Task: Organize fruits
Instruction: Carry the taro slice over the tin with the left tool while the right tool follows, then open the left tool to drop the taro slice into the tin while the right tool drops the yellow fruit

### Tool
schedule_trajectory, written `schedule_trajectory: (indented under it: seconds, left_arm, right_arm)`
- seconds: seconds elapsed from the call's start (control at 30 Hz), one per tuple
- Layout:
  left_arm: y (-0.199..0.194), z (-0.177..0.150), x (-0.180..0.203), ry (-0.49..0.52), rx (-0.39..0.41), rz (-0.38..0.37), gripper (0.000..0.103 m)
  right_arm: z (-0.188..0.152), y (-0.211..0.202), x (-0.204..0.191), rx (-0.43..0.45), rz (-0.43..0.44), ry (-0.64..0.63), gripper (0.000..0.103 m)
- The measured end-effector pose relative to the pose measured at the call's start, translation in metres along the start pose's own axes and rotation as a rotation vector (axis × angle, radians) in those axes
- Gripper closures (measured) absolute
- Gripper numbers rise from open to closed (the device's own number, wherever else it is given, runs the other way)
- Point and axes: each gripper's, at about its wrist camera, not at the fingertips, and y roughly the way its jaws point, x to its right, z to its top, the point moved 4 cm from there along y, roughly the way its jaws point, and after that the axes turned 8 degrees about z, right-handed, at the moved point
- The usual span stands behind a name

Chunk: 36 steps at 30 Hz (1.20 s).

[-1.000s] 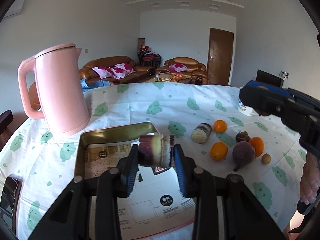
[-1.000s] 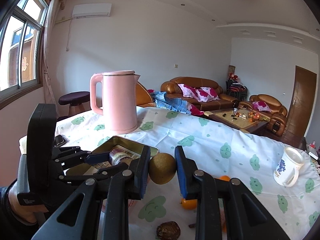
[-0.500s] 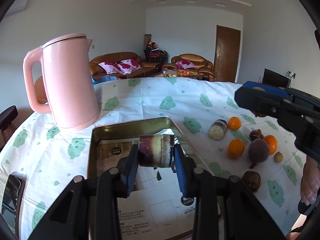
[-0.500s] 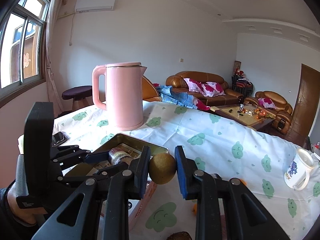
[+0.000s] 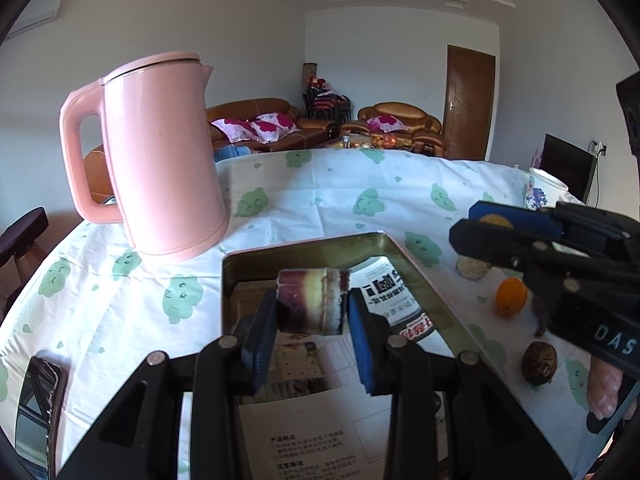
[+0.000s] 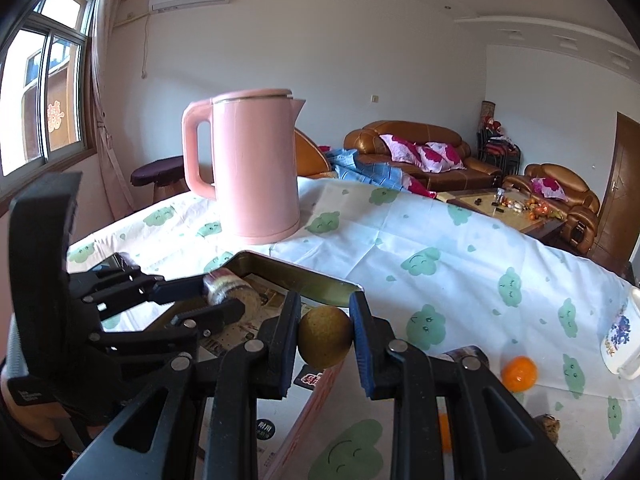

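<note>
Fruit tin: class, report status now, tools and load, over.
Left tool shut on sugarcane piece, over tin. Right tool shut on round brown fruit, at tin's edge. Pink kettle behind tin, clear of both.

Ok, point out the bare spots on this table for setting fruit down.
Bare cloth behind the tin, right of the kettle; more cloth left of the tin. Crowded right of the tin: oranges, a brown fruit, the mug.

pink kettle (image 5: pixel 160 160), green-cloud white tablecloth (image 5: pixel 340 208), orange fruit (image 5: pixel 511 296)
</note>
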Motion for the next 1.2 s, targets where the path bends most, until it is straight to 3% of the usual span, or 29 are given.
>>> schedule_trajectory:
  seconds: [1.2]
  left_arm:
    - [0.03, 0.003, -0.018, 0.06, -0.056, 0.091, 0.067]
  right_arm:
    - [-0.017, 0.068, -0.009, -0.125, 0.031, 0.01, 0.076]
